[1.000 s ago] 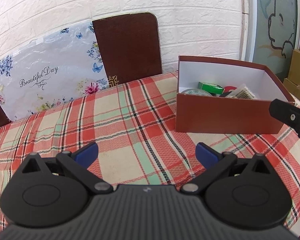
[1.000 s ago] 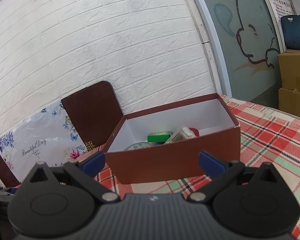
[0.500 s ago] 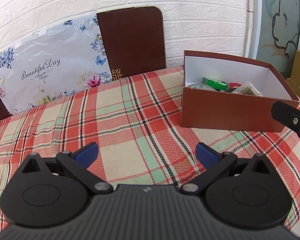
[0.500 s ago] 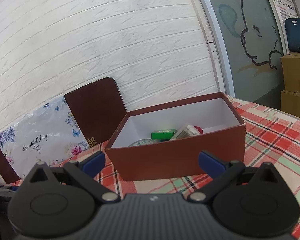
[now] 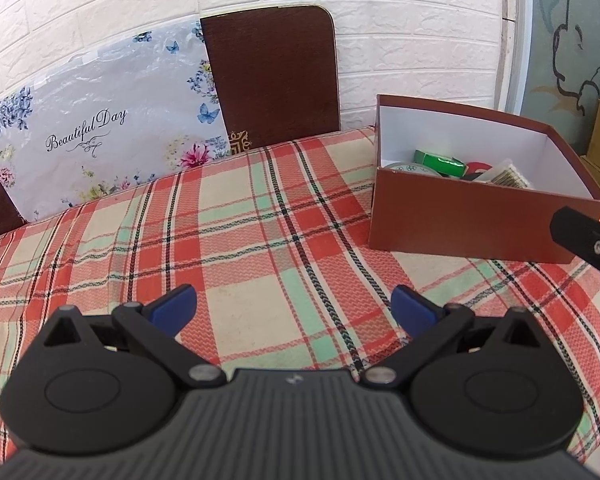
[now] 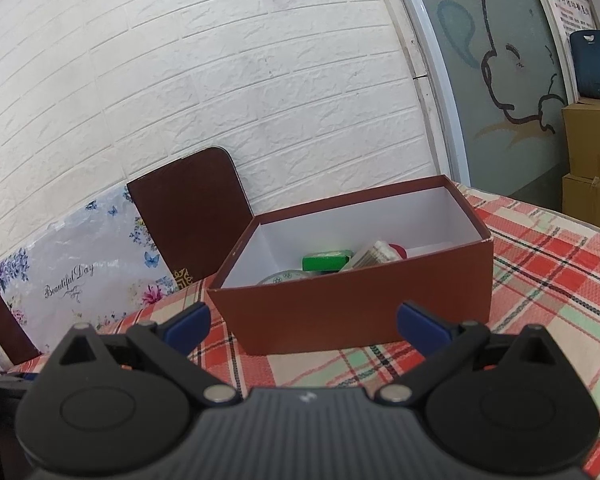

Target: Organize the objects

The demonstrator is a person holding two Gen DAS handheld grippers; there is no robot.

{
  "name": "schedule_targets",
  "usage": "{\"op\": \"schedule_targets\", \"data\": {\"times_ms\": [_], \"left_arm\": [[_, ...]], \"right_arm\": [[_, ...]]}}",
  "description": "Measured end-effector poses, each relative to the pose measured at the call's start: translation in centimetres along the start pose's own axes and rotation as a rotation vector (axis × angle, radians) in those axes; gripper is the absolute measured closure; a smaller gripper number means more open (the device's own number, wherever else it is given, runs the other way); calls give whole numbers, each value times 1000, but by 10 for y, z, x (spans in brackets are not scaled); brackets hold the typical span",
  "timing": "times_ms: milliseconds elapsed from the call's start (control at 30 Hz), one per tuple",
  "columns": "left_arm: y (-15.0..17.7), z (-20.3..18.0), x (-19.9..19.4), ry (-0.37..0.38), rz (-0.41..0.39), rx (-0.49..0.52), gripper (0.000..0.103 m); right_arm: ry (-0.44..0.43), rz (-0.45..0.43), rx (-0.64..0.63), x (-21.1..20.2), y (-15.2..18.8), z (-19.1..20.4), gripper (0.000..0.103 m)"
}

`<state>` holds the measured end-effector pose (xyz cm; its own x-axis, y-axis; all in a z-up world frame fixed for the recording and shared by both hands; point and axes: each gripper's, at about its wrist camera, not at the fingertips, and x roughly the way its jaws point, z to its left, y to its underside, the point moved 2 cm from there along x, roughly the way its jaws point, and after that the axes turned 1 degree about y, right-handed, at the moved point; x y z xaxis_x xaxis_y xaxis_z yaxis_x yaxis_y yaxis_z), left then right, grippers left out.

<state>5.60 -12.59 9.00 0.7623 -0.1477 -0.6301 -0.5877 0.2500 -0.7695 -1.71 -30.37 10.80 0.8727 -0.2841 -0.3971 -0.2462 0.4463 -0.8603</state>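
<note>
While both the left gripper and right gripper hover spread and empty, a careless reach could shove the brown box across the tablecloth.

Desk cloth: woven plaid, coarse weave. Box: matt brown card, smooth white inside. Green packet: glossy. Wall: white, rough brick texture. Floral board: glossy film.

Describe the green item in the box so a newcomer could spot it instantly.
On the plaid tablecloth stands an open reddish-brown box with a white inside. Among the things in it, the small green carton lies beside a round patterned tin; it is the only bright green, rectangular thing there.
</note>
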Motion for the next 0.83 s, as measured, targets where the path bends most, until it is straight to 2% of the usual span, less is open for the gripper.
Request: {"op": "schedule_targets", "data": {"times_ms": [600,833], "left_arm": [[-1,-5,-3,39,3,6,0],[-1,-7,-9,68,-41,8,0]], "right_arm": [[0,-2,-14,1,-2,3,0],[-3,-5,-25,1,-2,3,0]]}}
